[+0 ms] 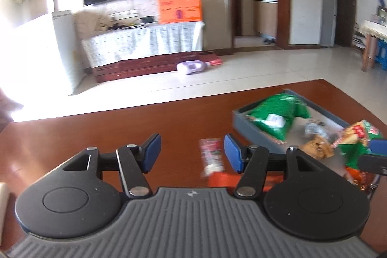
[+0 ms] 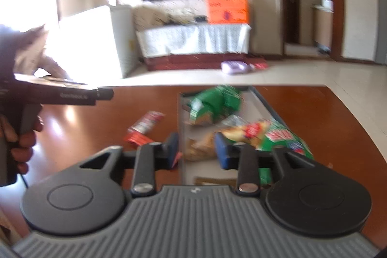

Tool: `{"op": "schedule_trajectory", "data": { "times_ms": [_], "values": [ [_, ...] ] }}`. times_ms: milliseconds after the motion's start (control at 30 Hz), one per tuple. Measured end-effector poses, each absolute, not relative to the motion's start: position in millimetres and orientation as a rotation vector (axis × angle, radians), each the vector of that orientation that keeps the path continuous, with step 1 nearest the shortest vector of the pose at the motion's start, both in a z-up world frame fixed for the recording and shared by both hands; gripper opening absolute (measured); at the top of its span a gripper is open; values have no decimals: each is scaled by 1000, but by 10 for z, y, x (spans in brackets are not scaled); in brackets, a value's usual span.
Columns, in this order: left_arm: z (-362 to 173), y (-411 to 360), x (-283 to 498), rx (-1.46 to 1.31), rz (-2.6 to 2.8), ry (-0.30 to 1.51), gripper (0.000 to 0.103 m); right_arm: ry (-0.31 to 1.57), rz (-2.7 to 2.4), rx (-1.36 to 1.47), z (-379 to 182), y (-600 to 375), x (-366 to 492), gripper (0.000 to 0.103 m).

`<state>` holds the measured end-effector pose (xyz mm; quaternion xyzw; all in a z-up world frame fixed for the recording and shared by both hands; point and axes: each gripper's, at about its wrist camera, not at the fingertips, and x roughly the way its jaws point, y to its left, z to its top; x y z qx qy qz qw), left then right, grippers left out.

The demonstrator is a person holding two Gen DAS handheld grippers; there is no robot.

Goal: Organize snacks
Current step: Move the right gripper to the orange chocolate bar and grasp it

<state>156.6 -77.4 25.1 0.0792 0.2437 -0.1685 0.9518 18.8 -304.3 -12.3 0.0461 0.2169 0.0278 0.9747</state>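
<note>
Trouble in the left wrist view is sitting just ahead of the left gripper [image 1: 192,152]: its blue-padded jaws are standing about half open and gripping nothing, while a small red-and-white foil snack packet [image 1: 212,156] is lying on the glossy brown wooden table [image 1: 96,127] between them, nearer the right pad. A closing pinch is likely to catch only the packet's edge and skid it across the slick wood. Below that pad an orange-red wrapper [image 1: 222,180] is lying partly hidden, so both could get grabbed together. To the right and beyond, a shallow grey rectangular tray [image 1: 251,125] is holding a crinkled green snack bag [image 1: 278,113].

Seen from the right wrist, the right gripper [image 2: 197,149] is hanging over the tray's near end, jaws parted partway with nothing pressed between the pads. A green-and-yellow snack bag [image 2: 271,134] is lying just beyond and beside the right pad, half over the tray's rim, so a nudge risks tipping it out onto the table. The two red packets are lying left of this gripper, outside the tray. Blur is making contact hard to judge.
</note>
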Motion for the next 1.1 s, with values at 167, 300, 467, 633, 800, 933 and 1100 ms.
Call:
{"op": "schedule_trajectory", "data": {
  "times_ms": [167,300,467,633,800,933,1100],
  "values": [
    [141,-423,1634,145,-277,536,65,474,188,22,-169,-2746,244,50],
    [-121,-412,1842,153,-274,597,65,512,229,-63,-227,-2467,348,50],
    [-445,-712,2168,140,-301,669,65,548,231,-118,-308,-2297,396,50],
    [-617,-1130,2400,138,-328,689,65,563,239,-168,-357,-2314,355,50],
    [-677,-1413,2605,152,-326,686,62,571,237,-163,-385,-2402,343,50],
    [-674,-1459,2597,166,-336,681,46,569,249,-129,-414,-2425,369,50],
    [-673,-1147,2607,174,-318,701,47,570,277,-176,-415,-2250,586,50]
  ]
}}
